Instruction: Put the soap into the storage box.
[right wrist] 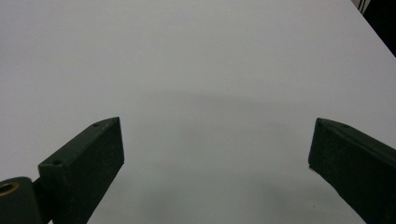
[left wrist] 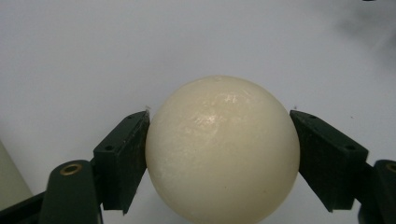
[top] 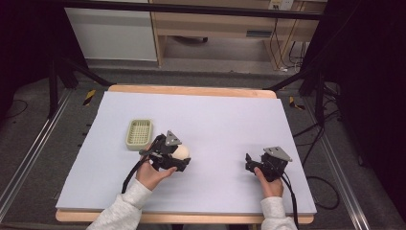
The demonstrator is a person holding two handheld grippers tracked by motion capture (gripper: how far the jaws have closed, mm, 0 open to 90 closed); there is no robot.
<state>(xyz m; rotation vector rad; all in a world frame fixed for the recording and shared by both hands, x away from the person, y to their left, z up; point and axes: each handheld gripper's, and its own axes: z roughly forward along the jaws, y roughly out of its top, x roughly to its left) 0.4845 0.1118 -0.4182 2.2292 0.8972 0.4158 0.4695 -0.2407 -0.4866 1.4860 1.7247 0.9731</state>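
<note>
Cream ball [left wrist: 222, 151]: smooth, faintly glossy; hand-held gripper [left wrist: 219, 158] pads [left wrist: 122, 158] matt black plastic; bench [top: 215, 120] sheet matt white, wooden edge; ribbed plastic basket [top: 139, 133]

Pale green slotted basket [top: 139, 133] sits on the white tabletop [top: 215, 115], just up and left of the left gripper [top: 179, 154], well apart from the right gripper [top: 249, 162]. Wooden table edge [top: 191, 90] at the far side. Beyond it: wooden cabinet [top: 215, 24], cables [top: 282, 52] on the floor.
</note>
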